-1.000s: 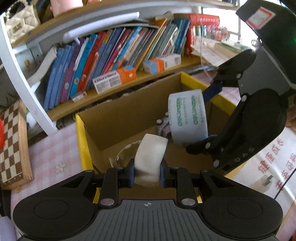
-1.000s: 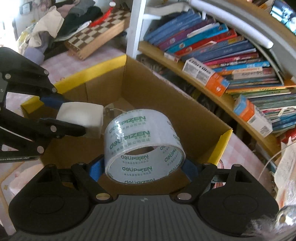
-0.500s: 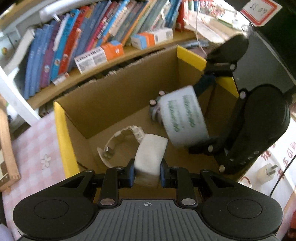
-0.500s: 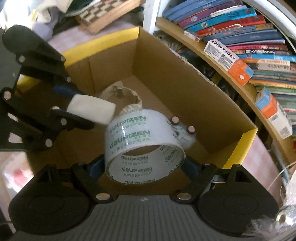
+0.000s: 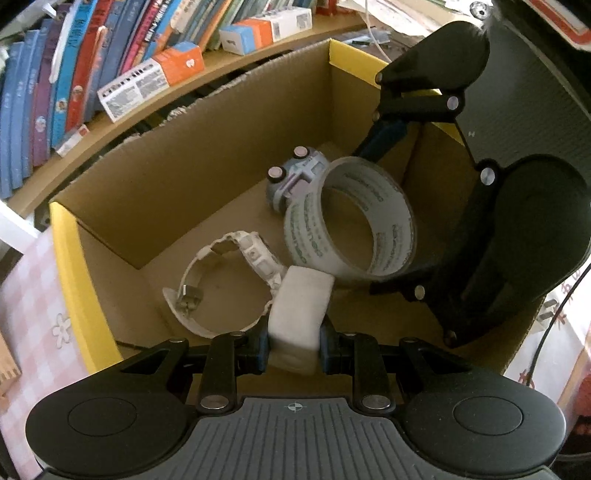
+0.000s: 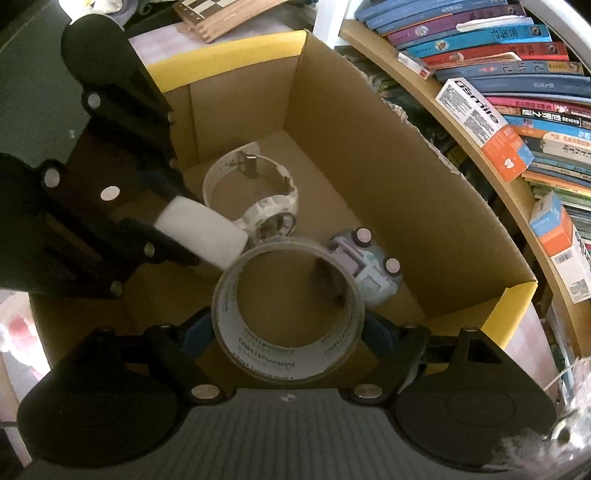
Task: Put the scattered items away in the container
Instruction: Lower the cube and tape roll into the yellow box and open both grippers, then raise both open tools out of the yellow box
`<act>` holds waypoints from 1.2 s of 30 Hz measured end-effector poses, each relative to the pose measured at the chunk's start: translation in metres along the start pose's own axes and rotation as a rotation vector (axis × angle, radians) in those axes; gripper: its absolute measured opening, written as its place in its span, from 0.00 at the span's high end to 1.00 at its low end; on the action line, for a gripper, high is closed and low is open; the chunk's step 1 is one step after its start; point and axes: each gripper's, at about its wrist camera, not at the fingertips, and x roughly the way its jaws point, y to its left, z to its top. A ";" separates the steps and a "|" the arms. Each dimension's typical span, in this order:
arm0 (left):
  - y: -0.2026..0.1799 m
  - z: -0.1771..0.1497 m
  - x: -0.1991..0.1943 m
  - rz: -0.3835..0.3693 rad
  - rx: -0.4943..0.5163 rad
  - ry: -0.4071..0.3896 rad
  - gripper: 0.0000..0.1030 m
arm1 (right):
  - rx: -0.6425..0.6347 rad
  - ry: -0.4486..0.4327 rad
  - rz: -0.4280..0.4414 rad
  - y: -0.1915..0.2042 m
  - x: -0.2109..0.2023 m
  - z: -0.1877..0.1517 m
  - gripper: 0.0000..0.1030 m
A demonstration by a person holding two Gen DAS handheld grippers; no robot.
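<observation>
An open cardboard box (image 5: 177, 192) (image 6: 388, 177) with yellow rim flaps holds a white wristwatch (image 5: 229, 280) (image 6: 255, 192) and a small pale toy car (image 5: 295, 173) (image 6: 365, 262) on its floor. My left gripper (image 5: 293, 339) is shut on a white eraser-like block (image 5: 301, 310) (image 6: 201, 232), held low inside the box above the watch. My right gripper (image 6: 288, 332) is shut on a roll of clear tape (image 6: 288, 314) (image 5: 351, 218), also down inside the box, beside the toy car.
A wooden bookshelf (image 5: 221, 70) (image 6: 517, 110) packed with books and small cartons runs behind the box. A pink checked cloth (image 5: 33, 302) covers the table to the left. A chessboard (image 6: 218, 11) lies beyond the box.
Both grippers have dropped from above the box down into it, each still holding its item. The watch and toy car on the box floor have come into full view.
</observation>
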 end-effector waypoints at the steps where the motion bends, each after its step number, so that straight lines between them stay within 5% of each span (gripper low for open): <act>1: 0.000 0.000 0.001 -0.004 0.002 0.005 0.76 | 0.000 0.000 0.002 0.000 0.000 0.000 0.20; 9: -0.001 0.001 0.004 0.006 0.014 0.015 0.72 | 0.020 -0.021 0.018 -0.002 -0.001 0.001 0.18; 12: -0.001 0.000 0.001 0.018 0.010 0.010 0.64 | 0.027 -0.038 0.021 -0.003 -0.002 0.000 0.18; 14: -0.001 -0.001 -0.005 0.030 0.009 -0.013 0.54 | 0.035 -0.047 0.022 -0.003 -0.004 0.000 0.18; 25: -0.014 -0.011 -0.057 0.116 0.034 -0.172 0.45 | 0.075 -0.146 -0.020 -0.002 -0.043 -0.003 0.14; 36: -0.053 -0.027 -0.106 0.214 0.105 -0.333 0.44 | 0.092 -0.231 -0.106 0.015 -0.092 -0.011 0.14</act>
